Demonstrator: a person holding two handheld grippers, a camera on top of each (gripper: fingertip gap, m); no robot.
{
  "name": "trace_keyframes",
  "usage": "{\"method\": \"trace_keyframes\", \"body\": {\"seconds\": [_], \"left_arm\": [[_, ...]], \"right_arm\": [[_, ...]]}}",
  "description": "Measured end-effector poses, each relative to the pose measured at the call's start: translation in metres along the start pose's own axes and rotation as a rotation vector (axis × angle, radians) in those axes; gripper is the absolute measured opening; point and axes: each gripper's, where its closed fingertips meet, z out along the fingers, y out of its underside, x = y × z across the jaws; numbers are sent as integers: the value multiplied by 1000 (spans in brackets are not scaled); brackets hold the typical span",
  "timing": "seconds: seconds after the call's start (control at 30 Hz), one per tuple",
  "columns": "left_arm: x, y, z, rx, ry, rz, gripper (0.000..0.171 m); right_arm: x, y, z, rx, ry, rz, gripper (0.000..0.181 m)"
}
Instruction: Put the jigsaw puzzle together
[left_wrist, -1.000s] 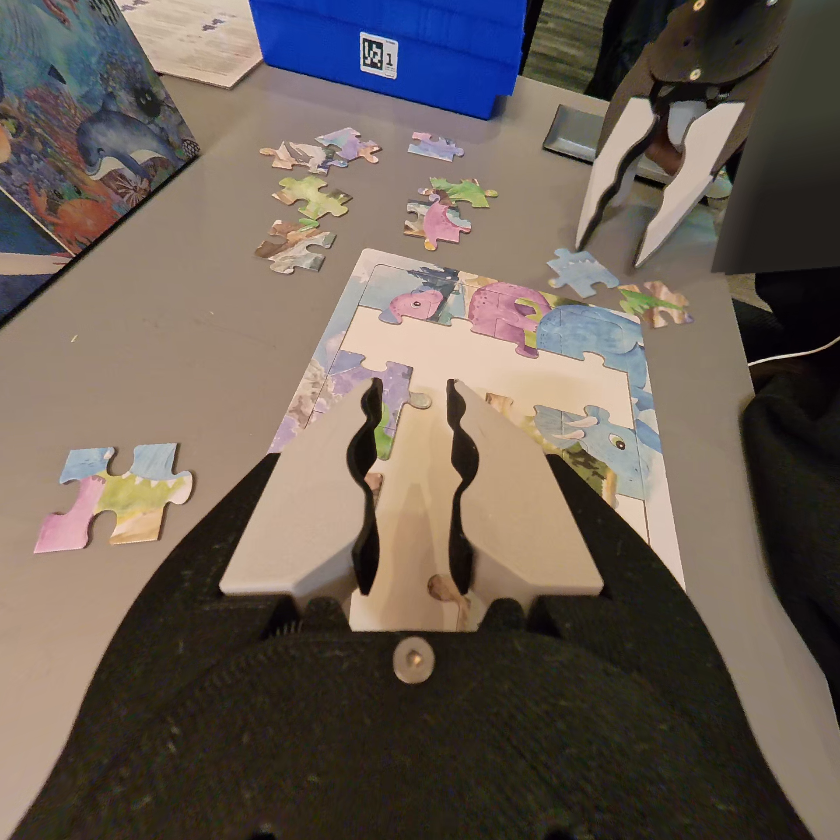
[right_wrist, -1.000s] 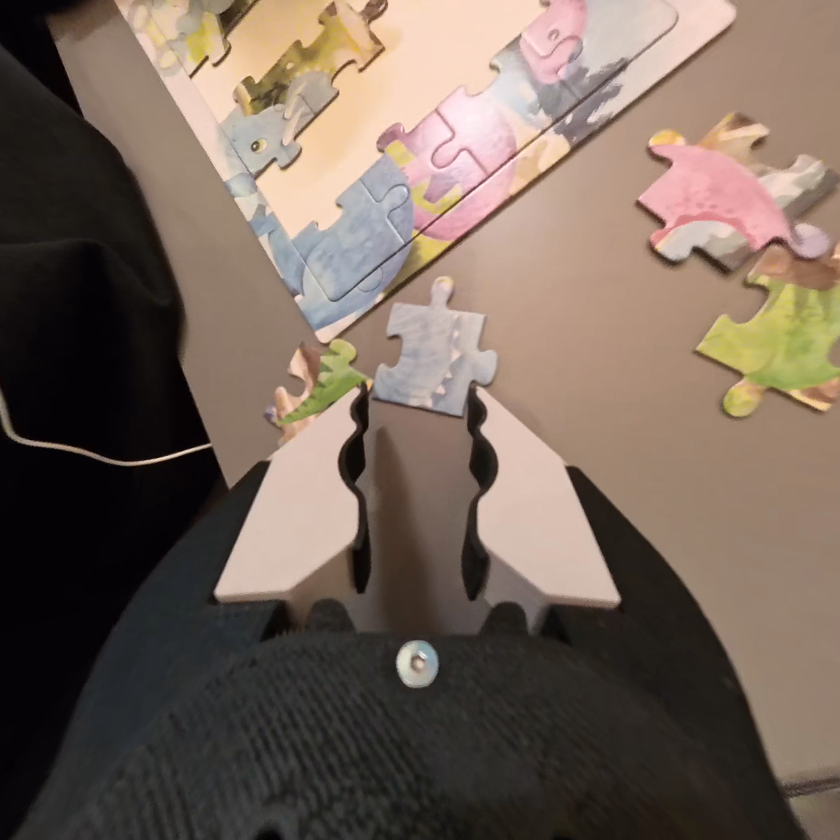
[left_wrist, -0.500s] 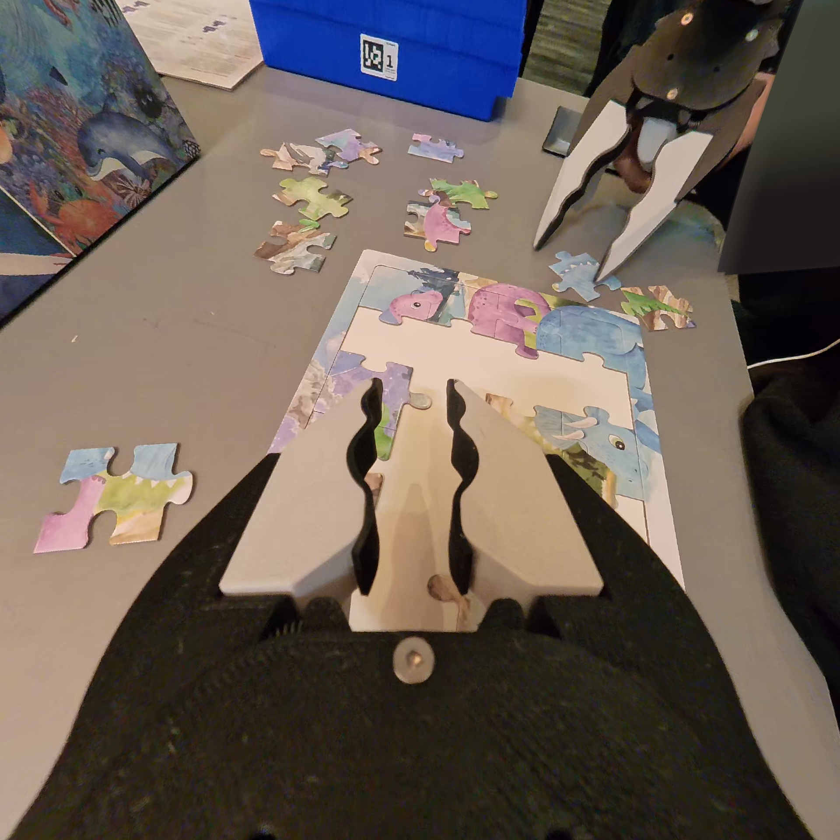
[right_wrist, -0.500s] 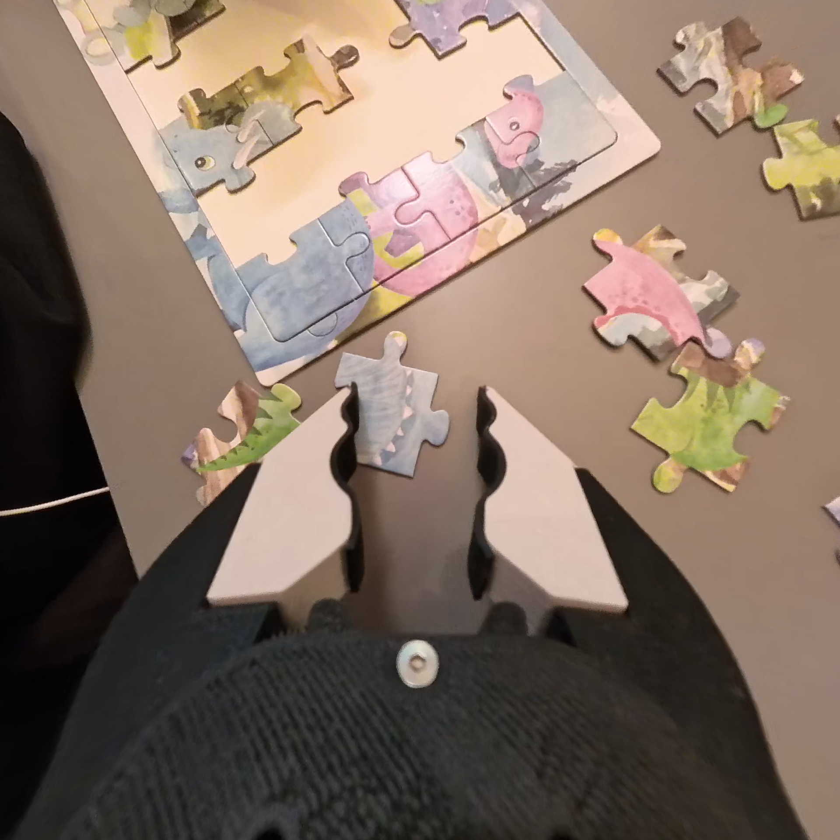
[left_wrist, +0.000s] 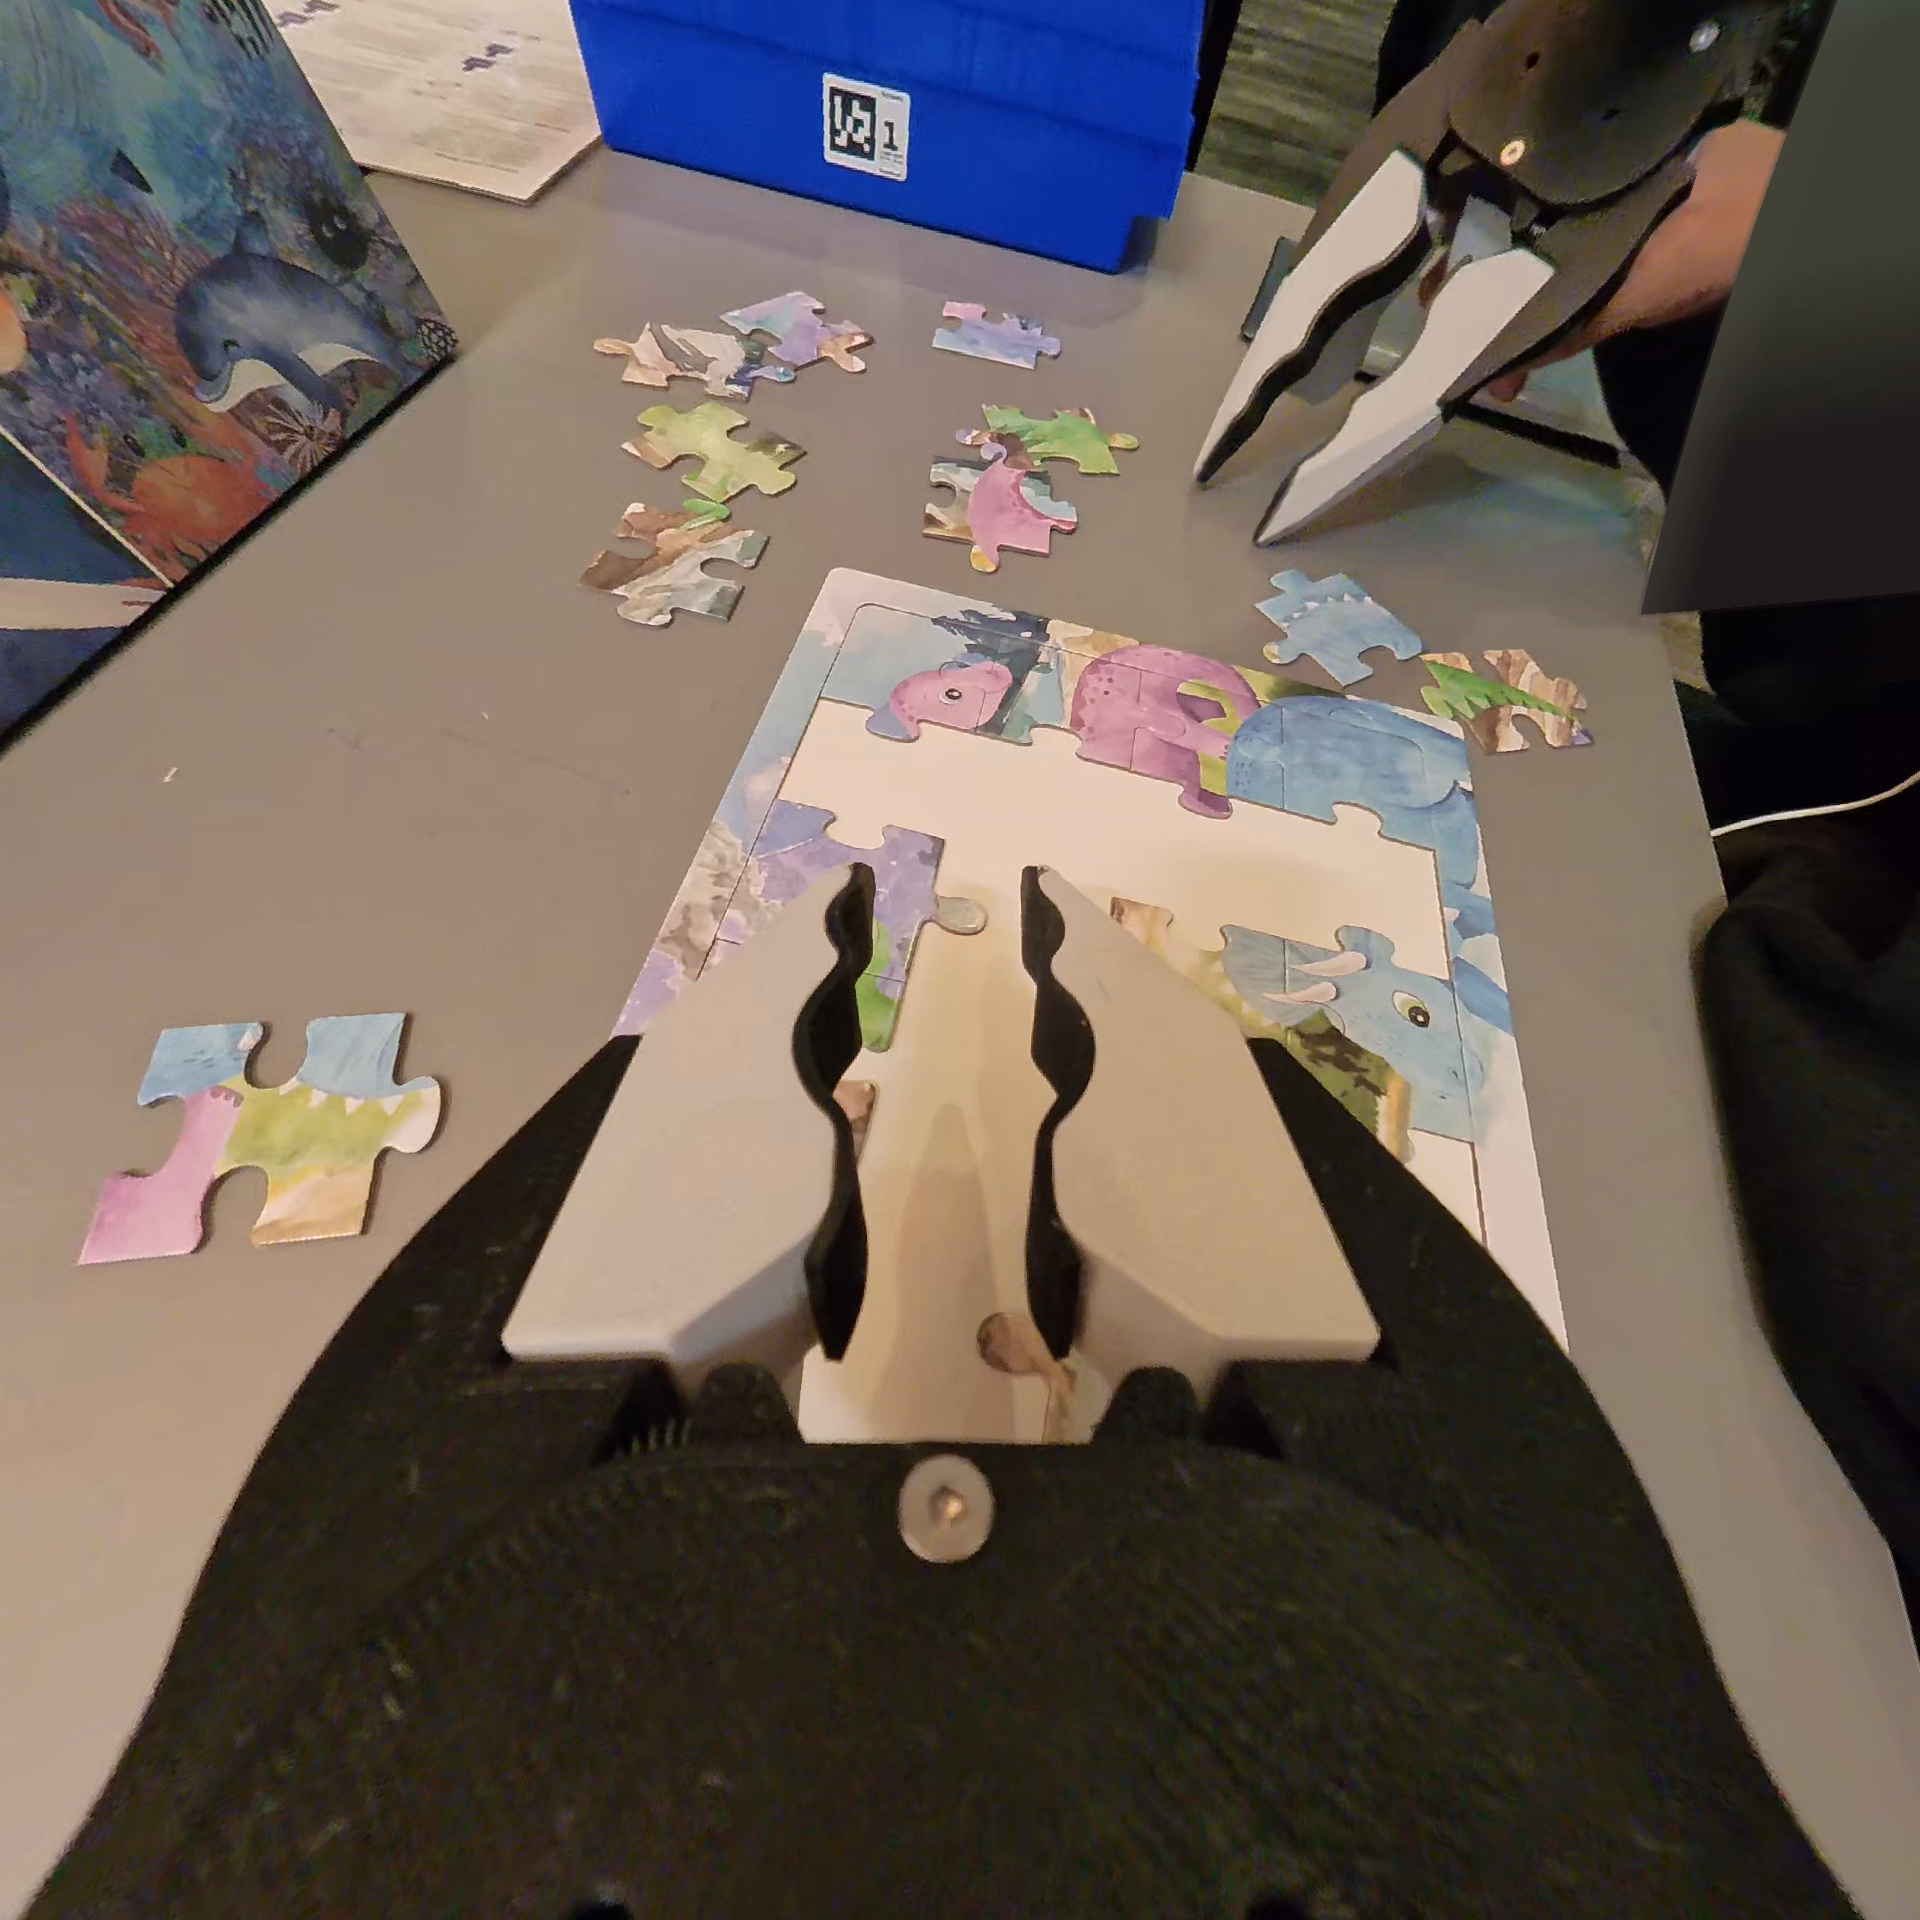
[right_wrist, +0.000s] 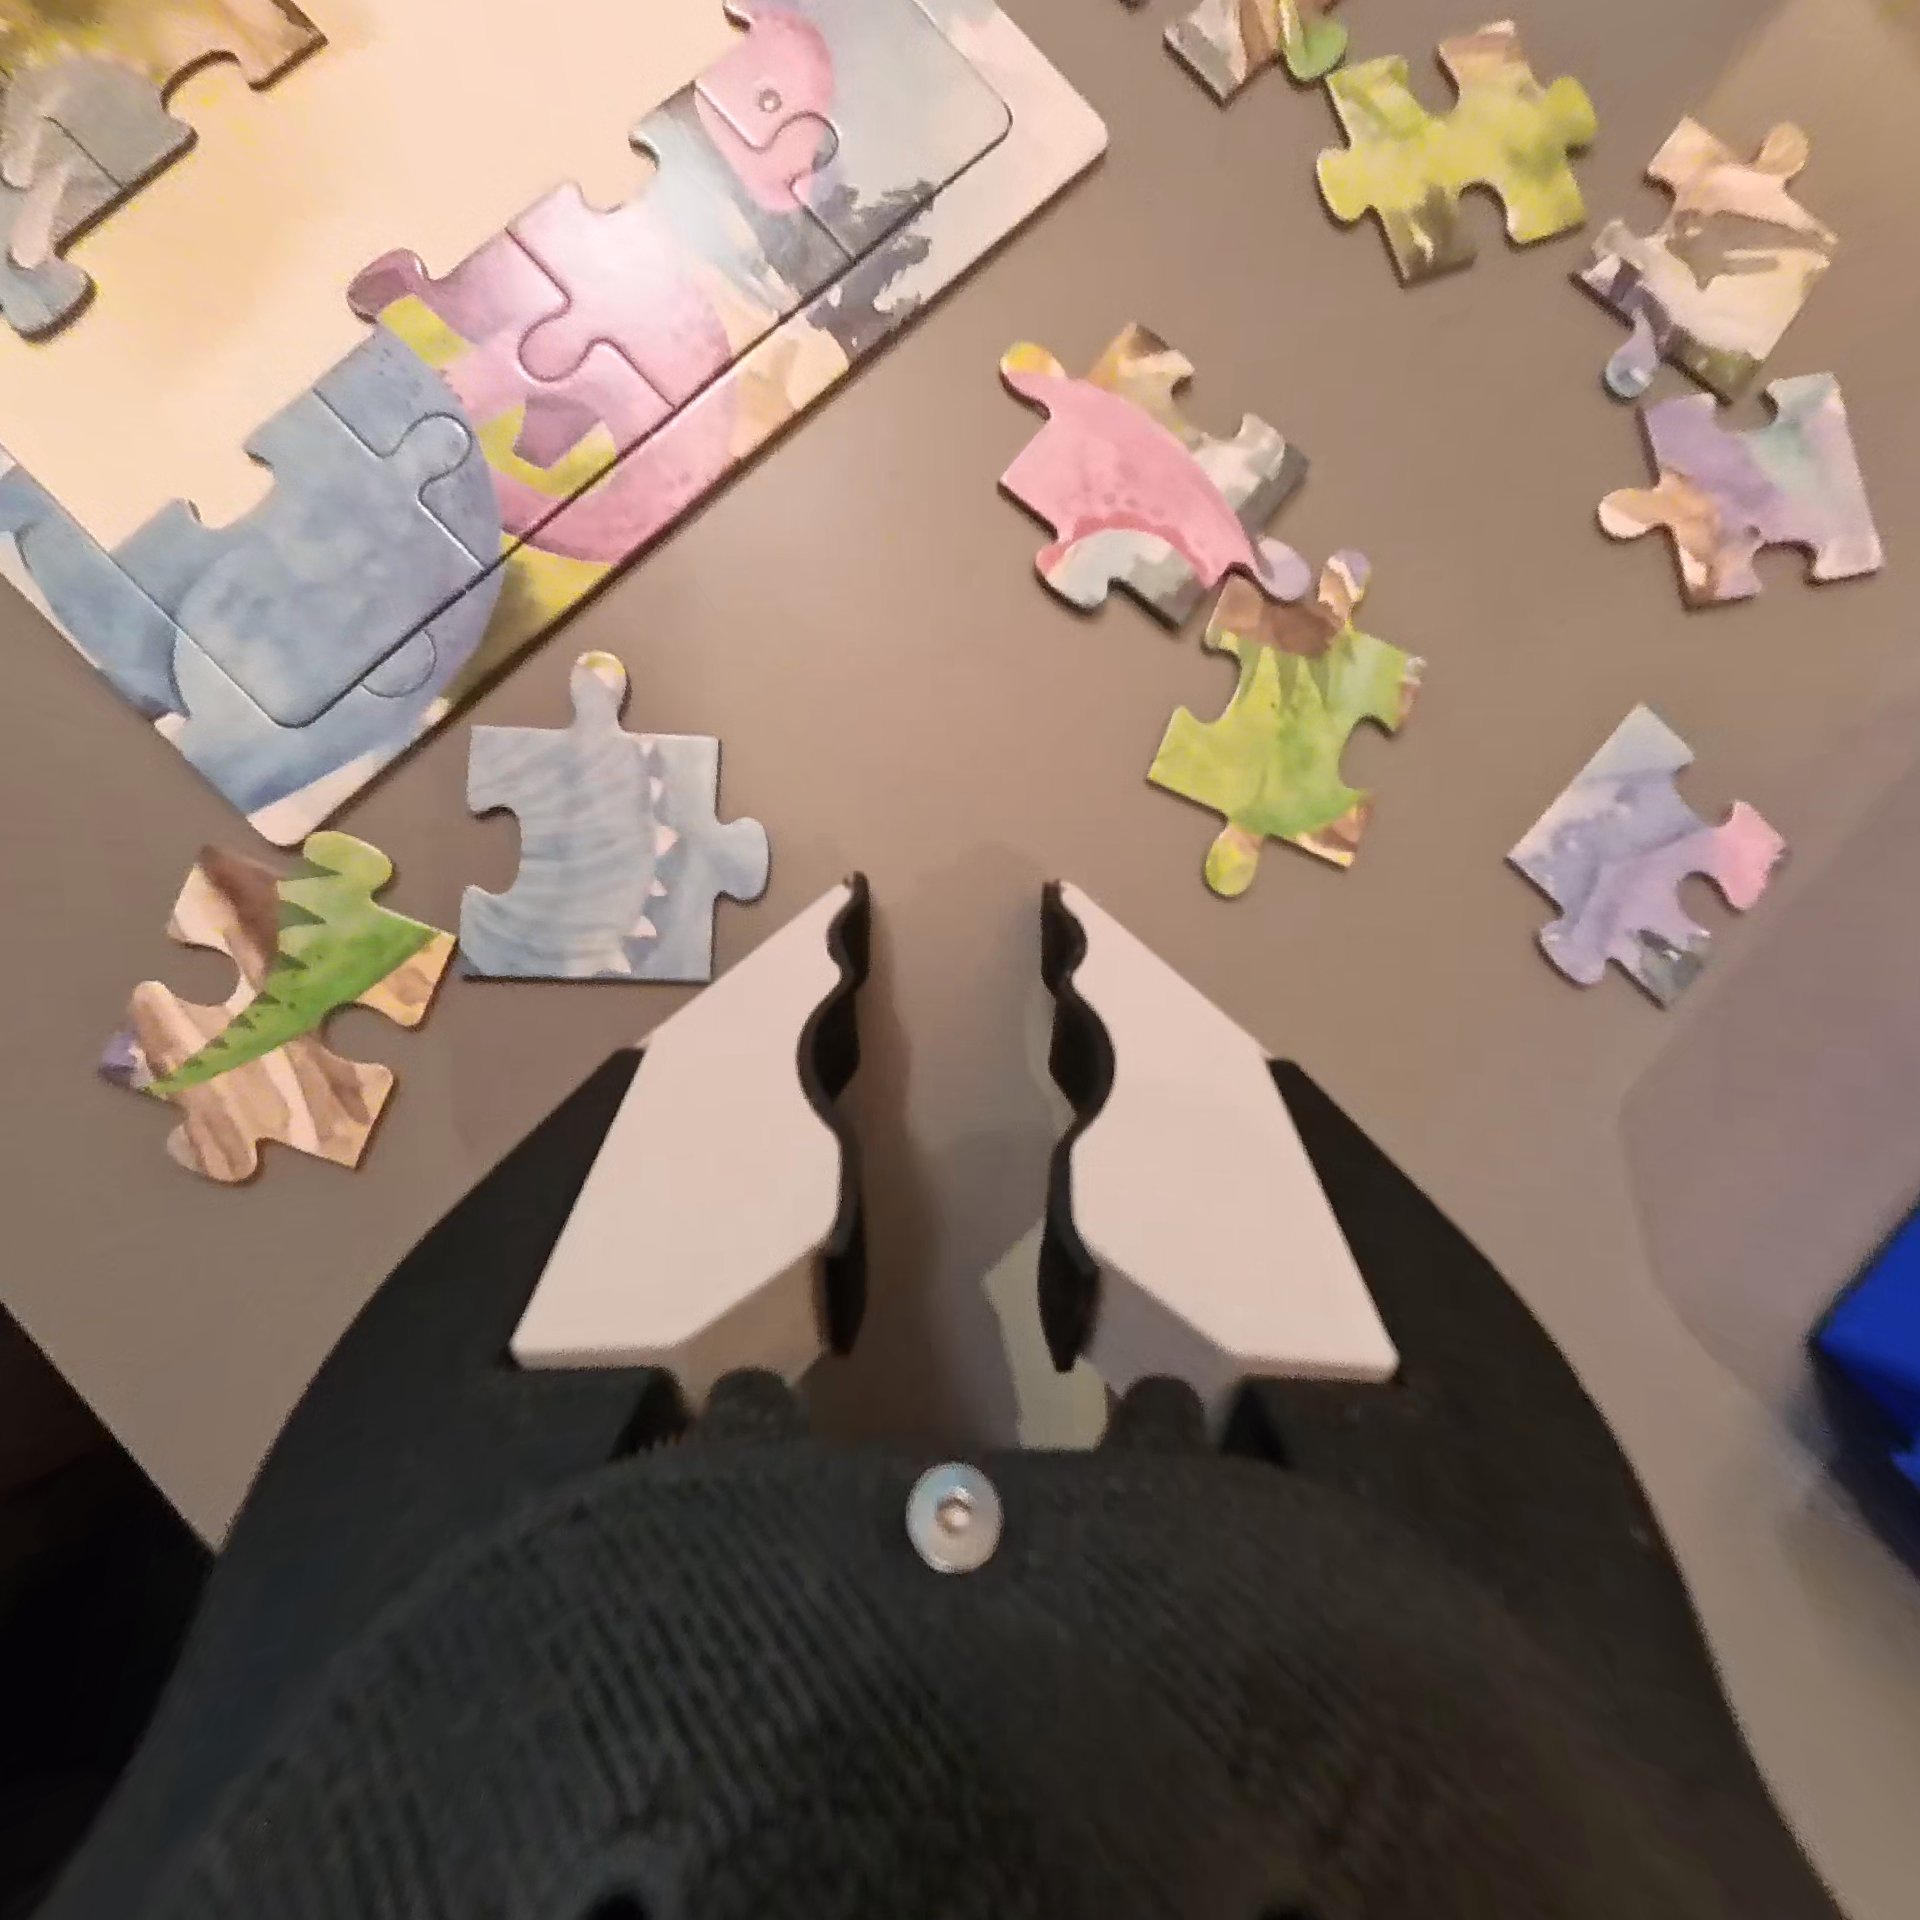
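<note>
The right gripper (right_wrist: 954, 894) hangs empty, jaws a little apart, above bare table (right_wrist: 894, 665) beside the blue piece (right_wrist: 608, 847). The left gripper (left_wrist: 940, 883), jaws likewise parted and holding nothing, hovers over the half-filled puzzle board (left_wrist: 1101, 821). A flat piece on smooth grey table may skid instead of lifting and knock the green piece (right_wrist: 275, 1003) off the near edge. A blue bin (left_wrist: 894, 104) stands behind.

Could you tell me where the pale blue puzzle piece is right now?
The pale blue piece lies on the table between the puzzle board and the green-tailed piece.
</note>
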Motion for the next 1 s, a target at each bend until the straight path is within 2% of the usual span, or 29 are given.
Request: {"method": "trace_keyframes", "body": {"seconds": [0.3, 0.5, 0.53, 0.7, 0.87, 1.0], "left_arm": [[0, 0, 0, -2, -4, 8, 27], [0, 1, 1, -9, -12, 22, 26], [0, 1, 1, -9, -16, 25, 26], [-1, -1, -1, -3, -26, 37, 26], [1, -1, 0, -2, -24, 45, 25], [5, -2, 1, -6, -26, 68, 25]], "right_arm": [[-18, 17, -12, -77, -105, 55, 28], [-65, 12, -16, -108, -287, -22, 24], [-65, 12, -16, -115, -277, -36, 22], [-42, -8, -17, -20, -145, -108, 39], [-62, -14, -8, 10, -211, -228, 47], [-74, -19, 5, 27, -203, -268, 47]]}}
